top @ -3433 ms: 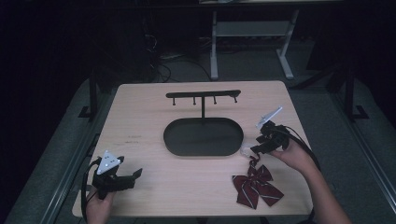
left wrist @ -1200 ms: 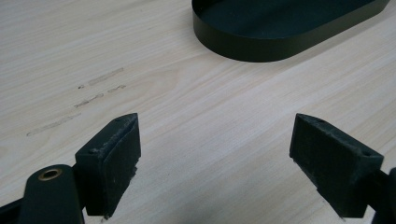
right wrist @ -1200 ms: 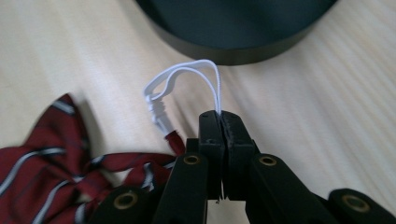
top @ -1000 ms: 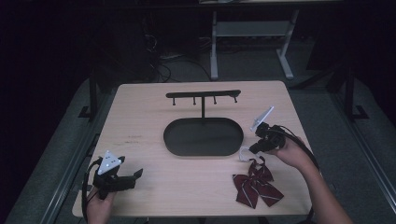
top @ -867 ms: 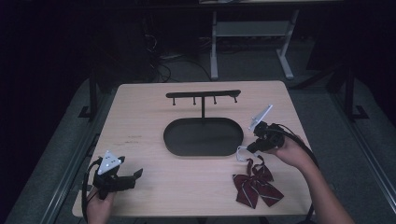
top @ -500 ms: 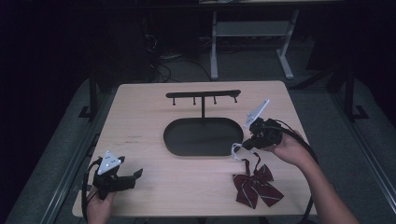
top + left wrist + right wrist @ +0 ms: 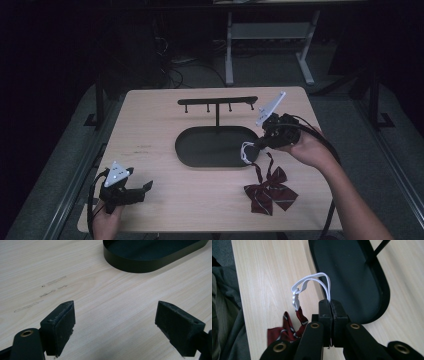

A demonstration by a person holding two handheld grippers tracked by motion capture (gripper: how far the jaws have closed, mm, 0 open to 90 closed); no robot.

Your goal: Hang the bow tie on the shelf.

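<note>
A dark red striped bow tie (image 7: pixel 269 189) lies on the table at the front right, partly lifted by its white elastic strap (image 7: pixel 245 152). My right gripper (image 7: pixel 261 144) is shut on that white strap (image 7: pixel 313 281), which loops out above the closed jaws, with the bow tie (image 7: pixel 287 328) hanging below to the left. The black stand has an oval tray base (image 7: pixel 200 150) and a hook bar (image 7: pixel 218 101) on a post. My left gripper (image 7: pixel 142 189) rests open at the table's front left corner, holding nothing, with bare wood between its pads (image 7: pixel 60 327).
The tray rim (image 7: pixel 130 266) lies ahead of the left gripper. The tray base (image 7: pixel 352 272) sits just beyond the right gripper. Table edges drop off to a dark floor, with a metal frame (image 7: pixel 235 45) behind the table.
The right gripper has moved left and up toward the tray, pulling the white strap with it and dragging the bow tie's top end up. The left gripper has stayed put.
</note>
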